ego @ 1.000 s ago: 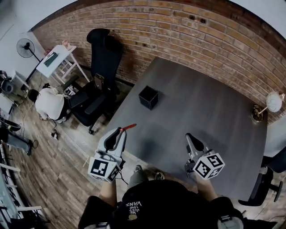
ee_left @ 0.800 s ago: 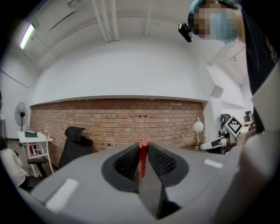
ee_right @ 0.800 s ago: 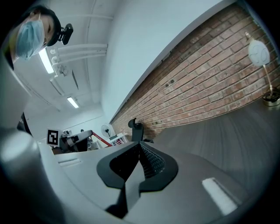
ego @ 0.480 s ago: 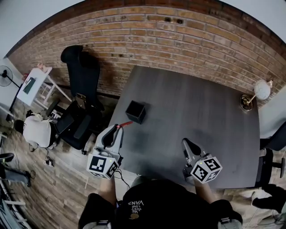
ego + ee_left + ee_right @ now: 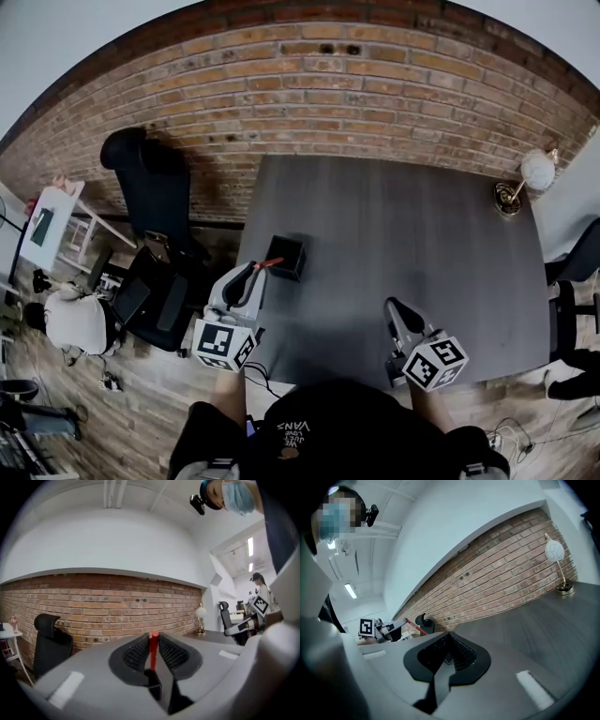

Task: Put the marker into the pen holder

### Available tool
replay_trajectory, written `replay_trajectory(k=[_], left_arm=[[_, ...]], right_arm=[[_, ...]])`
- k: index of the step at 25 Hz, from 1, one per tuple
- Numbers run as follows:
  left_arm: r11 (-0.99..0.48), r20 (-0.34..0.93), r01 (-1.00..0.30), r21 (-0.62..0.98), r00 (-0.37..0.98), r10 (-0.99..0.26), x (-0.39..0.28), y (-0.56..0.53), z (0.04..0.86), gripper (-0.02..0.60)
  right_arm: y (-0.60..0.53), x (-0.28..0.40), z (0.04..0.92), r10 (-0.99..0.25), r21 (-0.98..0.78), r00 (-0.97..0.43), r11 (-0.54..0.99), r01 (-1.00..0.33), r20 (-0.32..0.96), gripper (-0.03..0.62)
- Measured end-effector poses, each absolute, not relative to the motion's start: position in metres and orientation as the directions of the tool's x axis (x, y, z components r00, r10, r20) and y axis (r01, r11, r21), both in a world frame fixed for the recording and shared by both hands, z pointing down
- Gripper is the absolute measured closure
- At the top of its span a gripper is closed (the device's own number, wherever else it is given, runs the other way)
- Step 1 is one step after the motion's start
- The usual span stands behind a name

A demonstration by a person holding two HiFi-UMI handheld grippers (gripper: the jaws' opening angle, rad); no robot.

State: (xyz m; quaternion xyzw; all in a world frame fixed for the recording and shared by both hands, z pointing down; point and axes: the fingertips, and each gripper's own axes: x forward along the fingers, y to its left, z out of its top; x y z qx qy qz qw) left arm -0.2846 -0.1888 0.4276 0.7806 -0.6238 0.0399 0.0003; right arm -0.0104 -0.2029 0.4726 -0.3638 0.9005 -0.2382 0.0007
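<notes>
In the head view my left gripper [image 5: 248,274] is shut on the red marker [image 5: 270,263]. The marker's free end reaches to the near edge of the black square pen holder [image 5: 288,253], which stands near the table's left edge. In the left gripper view the marker [image 5: 153,645] stands upright, pinched between the ribbed pads. My right gripper [image 5: 393,306] hovers over the near part of the grey table [image 5: 412,225], well to the right of the holder. Its jaws [image 5: 449,644] are shut with nothing between them.
A black office chair [image 5: 155,183] stands left of the table against the brick wall. A lamp with a white globe [image 5: 537,170] sits at the table's far right corner. A person [image 5: 80,321] crouches on the wooden floor at far left, near a white side table [image 5: 49,217].
My left gripper has carried the marker forward, so its end is now at the pen holder's edge. The right gripper has shifted only slightly. The head view has swung, moving the table towards the middle.
</notes>
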Motion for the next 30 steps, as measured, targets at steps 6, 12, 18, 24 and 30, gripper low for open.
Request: replay_trajectory(k=[6, 12, 18, 24, 30], left_arm=[[-0.289, 0.079, -0.957, -0.032, 0.286, -0.955, -0.291, -0.212, 0.443, 0.463], [-0.333, 0.100, -0.943, -0.019, 0.329, -0.939, -0.291, -0.231, 0.462, 0.462], [-0.355, 0.136, -0.935, -0.018, 0.350, -0.927, -0.286, -0.239, 0.480, 0.463], [-0.359, 0.179, -0.933, -0.011, 0.352, -0.919, -0.288, -0.241, 0.500, 0.463], [-0.357, 0.215, -0.934, -0.002, 0.349, -0.912, -0.287, -0.241, 0.517, 0.463]], right_arm=[[-0.198, -0.008, 0.478, -0.716, -0.423, -0.670, 0.555, -0.716, 0.195, 0.592], [-0.189, -0.007, 0.487, -0.748, -0.425, -0.626, 0.505, -0.752, 0.219, 0.591], [-0.182, -0.005, 0.492, -0.764, -0.431, -0.603, 0.476, -0.766, 0.228, 0.591], [-0.178, -0.006, 0.494, -0.773, -0.438, -0.593, 0.463, -0.771, 0.226, 0.591], [-0.176, -0.005, 0.497, -0.775, -0.446, -0.589, 0.455, -0.771, 0.228, 0.591]])
